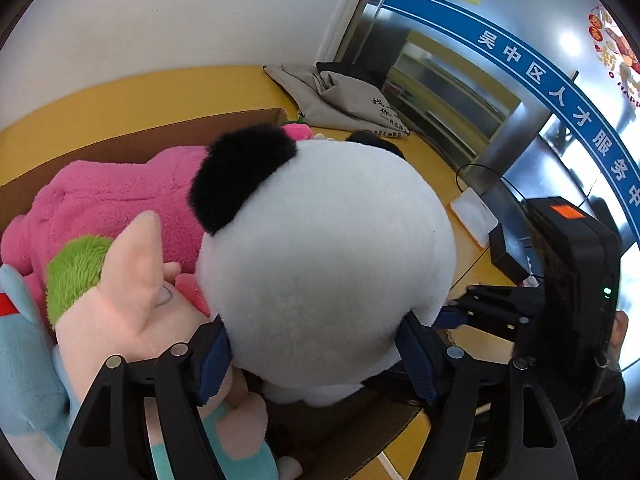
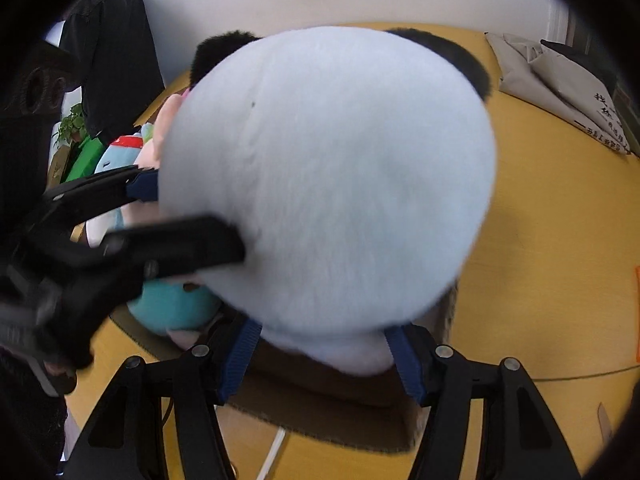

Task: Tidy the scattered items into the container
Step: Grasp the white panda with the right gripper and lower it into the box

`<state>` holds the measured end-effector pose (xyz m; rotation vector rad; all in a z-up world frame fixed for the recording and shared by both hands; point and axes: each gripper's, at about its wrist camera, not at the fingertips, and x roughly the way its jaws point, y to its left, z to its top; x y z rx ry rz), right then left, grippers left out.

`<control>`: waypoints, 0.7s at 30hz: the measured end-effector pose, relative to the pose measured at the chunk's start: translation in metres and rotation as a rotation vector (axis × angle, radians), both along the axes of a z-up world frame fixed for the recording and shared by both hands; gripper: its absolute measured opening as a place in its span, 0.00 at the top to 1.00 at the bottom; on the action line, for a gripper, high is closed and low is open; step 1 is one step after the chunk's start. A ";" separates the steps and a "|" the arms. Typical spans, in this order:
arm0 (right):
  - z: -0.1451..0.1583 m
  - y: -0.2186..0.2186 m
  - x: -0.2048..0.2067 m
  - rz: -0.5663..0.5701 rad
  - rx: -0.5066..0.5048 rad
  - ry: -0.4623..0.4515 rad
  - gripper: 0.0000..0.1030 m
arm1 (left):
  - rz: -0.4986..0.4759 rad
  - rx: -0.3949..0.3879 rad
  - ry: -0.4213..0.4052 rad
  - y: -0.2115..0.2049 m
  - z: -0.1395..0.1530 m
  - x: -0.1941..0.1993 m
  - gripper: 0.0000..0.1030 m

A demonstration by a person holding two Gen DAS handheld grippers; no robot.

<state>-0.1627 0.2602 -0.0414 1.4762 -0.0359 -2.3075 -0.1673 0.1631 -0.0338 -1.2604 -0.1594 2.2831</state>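
1. While both tools press in from opposite sides, the big round white plush panda with black fuzzy ears (image 1: 324, 264) sits squeezed between them, held over the open brown cardboard box (image 1: 132, 136).
2. The left gripper (image 1: 316, 356) has its blue-padded fingers (image 1: 216, 360) set wide and pressed into the panda's lower white body, one on each side.
3. The right gripper (image 2: 324, 360) grips the same toy the same way in its own view, its blue pads (image 2: 408, 364) sunk into the fur at the base.
4. Inside the box, beside the panda, lie a fluffy pink plush toy (image 1: 116, 196), a peach-coloured plush doll with a green tuft (image 1: 120, 288) and a light-blue plush toy (image 1: 24, 360); the panda touches the pink one and the doll.
5. The box rests on a yellow tabletop (image 2: 552, 240).
6. A crumpled grey cloth bag with black lettering (image 1: 344, 100) lies well apart at the table's far edge, by the white wall (image 1: 180, 12).
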 end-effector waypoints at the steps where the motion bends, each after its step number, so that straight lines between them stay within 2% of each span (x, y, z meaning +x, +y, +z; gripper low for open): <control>1: 0.005 0.003 0.008 -0.001 -0.001 0.011 0.40 | -0.003 -0.006 0.006 0.002 -0.001 0.001 0.24; 4: 0.023 0.010 0.024 -0.014 -0.010 0.071 0.40 | -0.011 -0.023 0.025 0.006 -0.003 0.004 0.22; 6: 0.049 0.015 0.031 -0.025 -0.027 0.142 0.41 | -0.010 -0.026 0.027 0.006 -0.003 0.005 0.22; 8: 0.073 0.019 0.029 -0.042 -0.031 0.203 0.47 | -0.009 -0.028 0.029 0.005 -0.003 0.004 0.21; 9: 0.082 0.020 0.026 -0.049 -0.030 0.226 0.53 | -0.009 -0.029 0.031 0.005 -0.003 0.005 0.21; 11: 0.097 0.022 -0.003 -0.069 -0.045 0.244 0.58 | -0.010 -0.032 0.035 0.002 -0.003 0.007 0.19; 13: 0.088 0.020 -0.034 -0.071 -0.021 0.197 0.69 | -0.012 -0.036 0.048 0.002 -0.002 0.010 0.18; 15: 0.070 0.014 -0.067 -0.072 0.034 0.131 0.71 | -0.003 -0.048 0.060 0.001 -0.002 0.013 0.17; 17: 0.046 0.003 -0.077 -0.062 0.083 0.097 0.71 | 0.007 -0.052 0.073 -0.003 0.000 0.017 0.17; 21: 0.039 -0.001 -0.065 -0.064 0.128 0.087 0.72 | 0.054 -0.013 0.085 -0.017 0.008 0.027 0.18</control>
